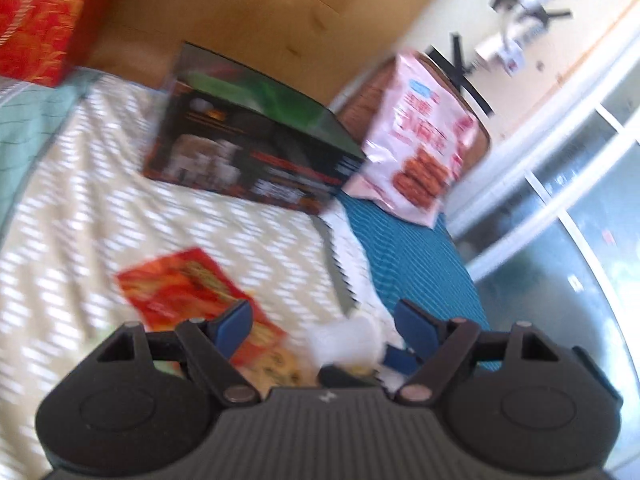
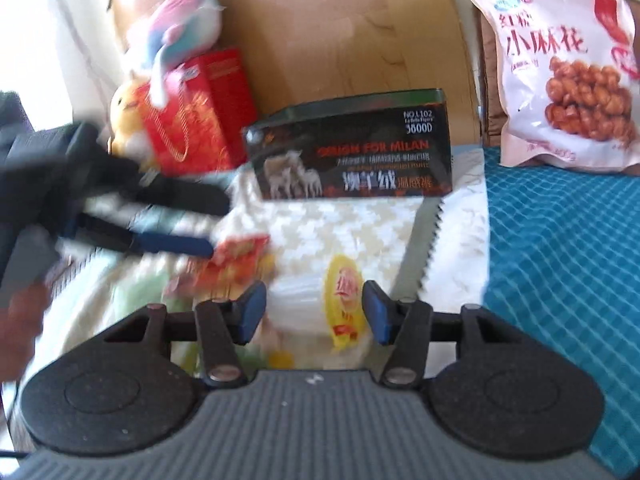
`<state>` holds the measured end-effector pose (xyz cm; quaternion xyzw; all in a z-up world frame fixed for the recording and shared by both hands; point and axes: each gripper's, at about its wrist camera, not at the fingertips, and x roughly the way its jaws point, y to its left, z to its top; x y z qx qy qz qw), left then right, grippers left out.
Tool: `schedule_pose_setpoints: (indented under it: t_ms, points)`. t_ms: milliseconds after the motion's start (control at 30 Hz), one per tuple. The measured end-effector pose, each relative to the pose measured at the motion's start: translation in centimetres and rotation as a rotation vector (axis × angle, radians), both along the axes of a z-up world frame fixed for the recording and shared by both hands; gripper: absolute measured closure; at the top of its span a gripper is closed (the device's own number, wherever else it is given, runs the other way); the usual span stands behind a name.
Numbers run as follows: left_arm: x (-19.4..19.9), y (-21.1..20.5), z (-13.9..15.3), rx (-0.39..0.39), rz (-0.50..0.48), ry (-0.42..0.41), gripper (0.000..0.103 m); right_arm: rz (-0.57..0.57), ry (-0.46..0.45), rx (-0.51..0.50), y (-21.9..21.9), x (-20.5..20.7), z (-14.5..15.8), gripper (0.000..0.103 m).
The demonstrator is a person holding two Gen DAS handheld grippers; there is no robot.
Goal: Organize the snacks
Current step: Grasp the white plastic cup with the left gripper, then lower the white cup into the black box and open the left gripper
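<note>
A glossy pink plastic snack bag leans by a shiny dark printed box on matt woven cream cloth.

A: The red snack packet is smeared by blur just ahead of the left gripper; its print can't be read, and its near end is hidden behind the left blue pad.

B: From the right wrist, the left gripper is a dark streak. The pink snack bag, far right of the right gripper, is cut off by the picture's edge.
</note>
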<state>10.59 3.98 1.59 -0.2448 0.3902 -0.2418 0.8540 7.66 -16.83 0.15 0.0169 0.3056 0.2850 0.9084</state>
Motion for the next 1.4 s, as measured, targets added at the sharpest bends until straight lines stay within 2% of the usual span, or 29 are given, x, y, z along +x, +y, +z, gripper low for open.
schedule_pose_setpoints:
  t_ms: [167, 333, 433, 500, 533, 633, 800, 1000, 1167, 1233, 1300, 1400]
  points:
    - [0.0, -2.8, -0.6, 0.032, -0.067, 0.007, 0.023, 0.016, -0.034, -0.013, -1.0, -1.7, 0.0, 0.037]
    - [0.8, -3.8, -0.9, 0.047, -0.069, 0.024, 0.023, 0.009, -0.043, -0.048, -0.4, -0.2, -0.2, 0.037]
    - [1.4, -4.3, -1.4, 0.054, -0.081, 0.044, 0.034, 0.021, -0.01, -0.038, -0.3, 1.2, -0.4, 0.038]
    - [1.7, -4.7, -1.6, 0.077, -0.082, 0.042, 0.043, 0.04, 0.013, -0.014, -0.4, 1.8, -0.5, 0.041]
    - [1.9, -4.8, -1.7, 0.089, -0.077, 0.037, 0.045, 0.04, 0.012, -0.016, -0.4, 1.8, -0.5, 0.048]
    - [2.3, -4.7, -1.6, 0.08, -0.075, 0.03, 0.045, 0.009, 0.001, -0.034, -0.5, 1.6, -0.5, 0.063]
    - [2.8, -4.1, 0.2, 0.032, -0.081, -0.027, 0.045, -0.007, -0.027, -0.028, -0.2, 1.7, -0.1, 0.066]
    - [5.3, -3.1, 3.8, 0.051, -0.044, -0.13, 0.045, -0.034, -0.131, 0.017, 0.9, 4.3, 2.0, 0.066]
    - [8.4, -1.4, 6.5, 0.057, 0.035, -0.205, 0.044, -0.038, -0.222, 0.021, 3.3, 8.2, 4.0, 0.066]
    - [9.6, -0.7, 6.9, 0.068, 0.073, -0.229, 0.041, -0.028, -0.246, 0.026, 4.4, 9.9, 4.6, 0.066]
    - [10.8, 0.0, 6.9, 0.094, 0.111, -0.232, 0.04, -0.016, -0.266, 0.029, 5.3, 11.2, 4.9, 0.066]
    - [12.5, 1.0, 5.4, 0.09, 0.136, -0.163, 0.038, -0.05, -0.302, 0.011, 6.6, 12.5, 4.8, 0.066]
